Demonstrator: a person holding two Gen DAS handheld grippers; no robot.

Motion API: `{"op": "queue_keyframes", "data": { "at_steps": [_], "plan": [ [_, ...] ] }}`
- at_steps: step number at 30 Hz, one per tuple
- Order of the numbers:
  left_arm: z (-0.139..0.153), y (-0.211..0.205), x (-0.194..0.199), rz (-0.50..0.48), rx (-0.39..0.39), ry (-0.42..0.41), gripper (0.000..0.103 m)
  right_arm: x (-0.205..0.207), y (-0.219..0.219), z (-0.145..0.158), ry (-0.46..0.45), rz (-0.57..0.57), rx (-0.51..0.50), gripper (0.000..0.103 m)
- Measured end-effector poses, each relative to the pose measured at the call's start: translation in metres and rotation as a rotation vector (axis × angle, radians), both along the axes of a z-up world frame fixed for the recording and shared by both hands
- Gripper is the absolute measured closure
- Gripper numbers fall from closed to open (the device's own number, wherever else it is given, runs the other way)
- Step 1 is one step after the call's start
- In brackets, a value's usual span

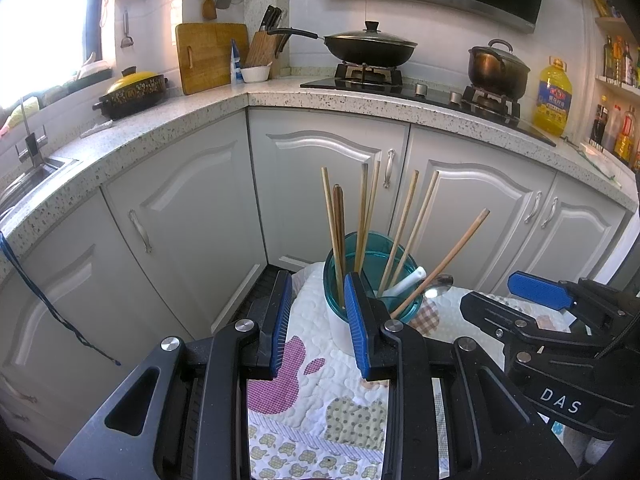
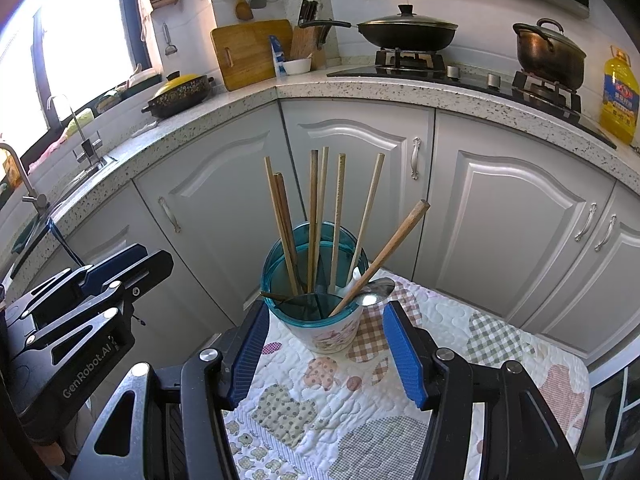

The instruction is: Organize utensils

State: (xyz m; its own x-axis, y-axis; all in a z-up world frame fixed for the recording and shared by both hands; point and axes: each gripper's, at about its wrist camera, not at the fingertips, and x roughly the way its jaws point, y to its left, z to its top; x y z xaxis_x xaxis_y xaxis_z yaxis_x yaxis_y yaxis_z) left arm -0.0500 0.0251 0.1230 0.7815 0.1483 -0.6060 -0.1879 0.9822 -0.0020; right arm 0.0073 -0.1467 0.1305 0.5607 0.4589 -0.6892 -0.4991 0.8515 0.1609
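Utensil holder [image 2: 320, 320]: white cup with a pink flower print and a teal see-through upper rim, upright on a quilted patchwork cloth [image 2: 480, 344] covering a small table in front of the grey-white kitchen cabinets [image 2: 500, 216].

Contents: a bundle of wooden chopsticks [image 2: 316, 216], most standing near upright; one thicker stick leans far right over the rim. A metal spoon [image 2: 378, 292] rests with its bowl on the right edge of the rim; a white ceramic spoon [image 1: 406, 282] handle pokes out beside it.

Left gripper [image 1: 320, 322]: jaws apart, nothing between the blue pads. In its own view the right pad overlaps the holder's near-left side; cannot tell whether it touches.

Right gripper [image 2: 326, 354]: jaws wide, blue pads flanking the holder's base, both apart from it. Nothing gripped.

Each gripper shows at the edge of the other's view, side by side, both on the near side of the holder.

Background: speckled stone counter [image 2: 360, 88], lidded wok [image 2: 408, 34] and dark pot [image 2: 548, 52] on the gas hob, cutting board [image 2: 250, 52], yellow oil bottle [image 2: 618, 96] far right.
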Motion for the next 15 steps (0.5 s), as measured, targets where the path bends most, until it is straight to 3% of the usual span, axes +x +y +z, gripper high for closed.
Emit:
{"op": "queue_keyframes", "data": {
  "at_steps": [15],
  "plan": [
    [-0.005,-0.0035,0.0025,-0.019,-0.001,0.003,0.077,0.002,-0.0024,-0.0021,0.003,0.001,0.008,0.045]
  ]
}}
